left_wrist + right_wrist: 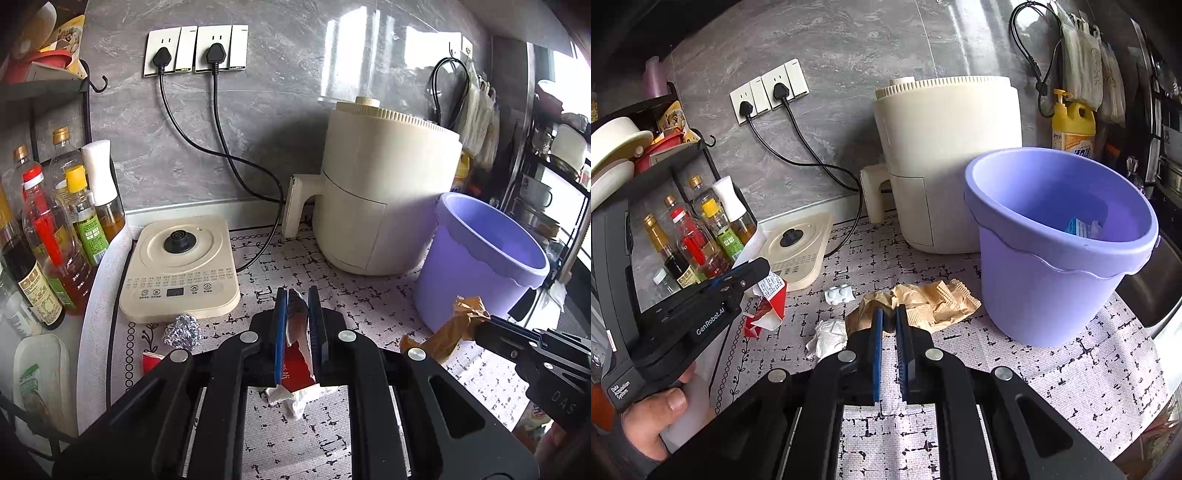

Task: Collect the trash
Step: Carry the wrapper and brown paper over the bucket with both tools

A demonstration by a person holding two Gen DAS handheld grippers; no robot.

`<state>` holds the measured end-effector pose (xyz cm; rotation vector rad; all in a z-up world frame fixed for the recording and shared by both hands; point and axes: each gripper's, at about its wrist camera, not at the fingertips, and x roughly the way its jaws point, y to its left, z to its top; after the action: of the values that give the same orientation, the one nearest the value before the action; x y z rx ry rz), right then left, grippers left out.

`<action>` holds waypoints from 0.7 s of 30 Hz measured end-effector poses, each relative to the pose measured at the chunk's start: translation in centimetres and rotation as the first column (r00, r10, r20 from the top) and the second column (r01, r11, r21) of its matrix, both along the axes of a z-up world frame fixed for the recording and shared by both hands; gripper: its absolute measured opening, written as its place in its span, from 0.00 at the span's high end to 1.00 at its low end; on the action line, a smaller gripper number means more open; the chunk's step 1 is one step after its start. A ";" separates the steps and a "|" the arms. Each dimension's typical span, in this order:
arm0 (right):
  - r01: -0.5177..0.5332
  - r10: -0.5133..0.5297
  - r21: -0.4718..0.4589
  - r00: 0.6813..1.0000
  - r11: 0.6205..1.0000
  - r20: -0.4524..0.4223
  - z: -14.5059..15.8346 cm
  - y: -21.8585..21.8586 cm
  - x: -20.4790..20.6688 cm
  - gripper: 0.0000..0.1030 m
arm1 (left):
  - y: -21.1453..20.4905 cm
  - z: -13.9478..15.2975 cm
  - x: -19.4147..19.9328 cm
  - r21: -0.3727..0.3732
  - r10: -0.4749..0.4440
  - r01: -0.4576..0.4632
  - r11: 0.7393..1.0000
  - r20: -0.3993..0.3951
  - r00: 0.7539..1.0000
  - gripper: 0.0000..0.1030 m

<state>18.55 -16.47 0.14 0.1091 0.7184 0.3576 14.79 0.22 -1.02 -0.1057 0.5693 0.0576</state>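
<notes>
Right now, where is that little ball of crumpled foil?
In the left wrist view the foil ball lies on the patterned mat, just in front of the cream kettle base.

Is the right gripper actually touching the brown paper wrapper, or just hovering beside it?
Touching. In the right wrist view the right gripper has its jaws shut on the edge of the brown paper wrapper; the left wrist view shows the wrapper hanging from them.

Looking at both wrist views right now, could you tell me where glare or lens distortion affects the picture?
Left wrist view: window glare streaks the grey wall above the air fryer, and the right edge is washed out. Right wrist view: light is more even; fisheye bends the purple bucket and darkens the corners. Neither view shows notable blur.
</notes>
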 end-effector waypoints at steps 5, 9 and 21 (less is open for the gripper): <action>0.026 -0.026 0.000 0.998 1.000 0.056 2.2 -0.9 -1.3 0.92 | -1.2 1.7 -0.5 0.001 -0.028 0.028 1.000 0.042 0.999 0.89; 0.050 -0.050 0.000 0.994 0.999 0.096 3.7 -1.6 -2.0 0.92 | -2.2 3.0 -0.7 0.002 -0.056 0.056 0.998 0.075 0.996 0.89; 0.140 -0.139 0.002 0.975 0.990 0.173 6.4 -4.8 -2.9 0.92 | -6.2 5.4 0.1 0.010 -0.152 0.152 0.988 0.140 0.978 0.89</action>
<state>15.69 -21.27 6.57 0.1168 0.5373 0.2256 14.93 -6.02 4.38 -0.0658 0.4353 -0.0983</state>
